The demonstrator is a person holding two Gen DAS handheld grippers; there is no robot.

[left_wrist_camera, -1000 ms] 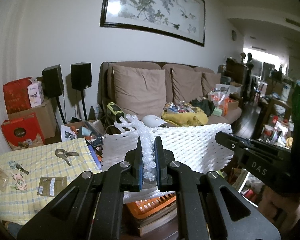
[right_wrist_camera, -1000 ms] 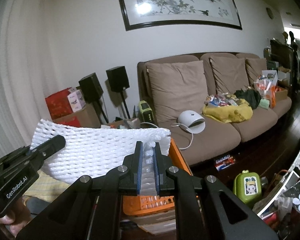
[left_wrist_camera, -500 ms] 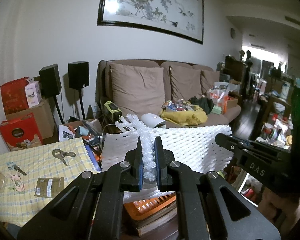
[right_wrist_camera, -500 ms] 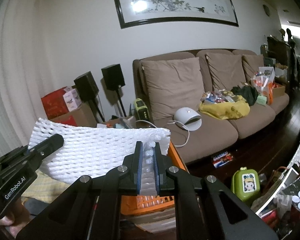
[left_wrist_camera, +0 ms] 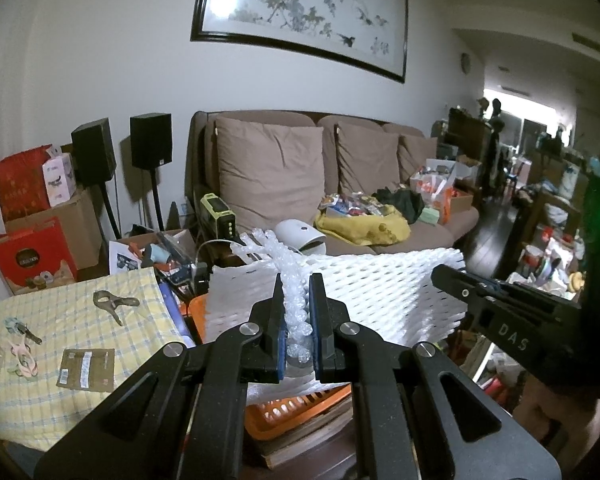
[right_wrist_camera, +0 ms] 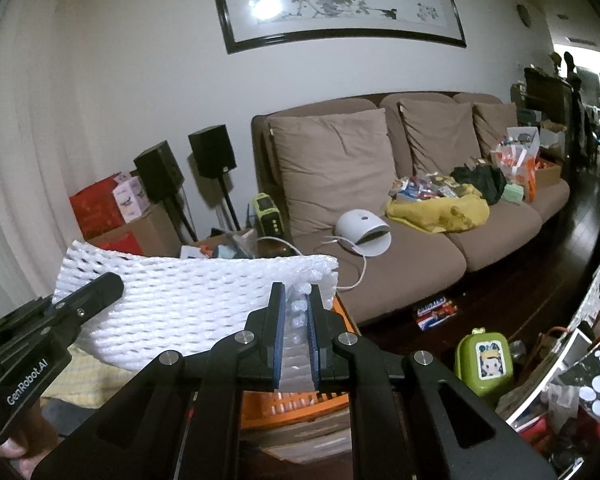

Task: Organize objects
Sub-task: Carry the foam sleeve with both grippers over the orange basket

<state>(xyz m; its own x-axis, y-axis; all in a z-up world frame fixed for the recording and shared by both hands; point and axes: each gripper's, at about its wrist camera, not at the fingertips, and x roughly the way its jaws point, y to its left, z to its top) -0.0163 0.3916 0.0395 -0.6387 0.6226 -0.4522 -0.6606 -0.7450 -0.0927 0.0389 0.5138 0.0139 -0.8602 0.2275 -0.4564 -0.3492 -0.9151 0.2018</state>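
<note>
The fingers of the left gripper [left_wrist_camera: 297, 320] are clenched on one bunched end of a white foam net sheet [left_wrist_camera: 380, 292], and the fingers of the right gripper [right_wrist_camera: 296, 332] are clamped on its other end. The sheet hangs stretched in the air between the two, above an orange basket [left_wrist_camera: 296, 412] that sits on stacked books. To the left, the bench under a yellow checked cloth [left_wrist_camera: 60, 360] carries a metal clamp [left_wrist_camera: 114, 304] near its far edge and a brown packet [left_wrist_camera: 86, 369] towards the near edge. A brown sofa [right_wrist_camera: 420, 248] stands behind.
</note>
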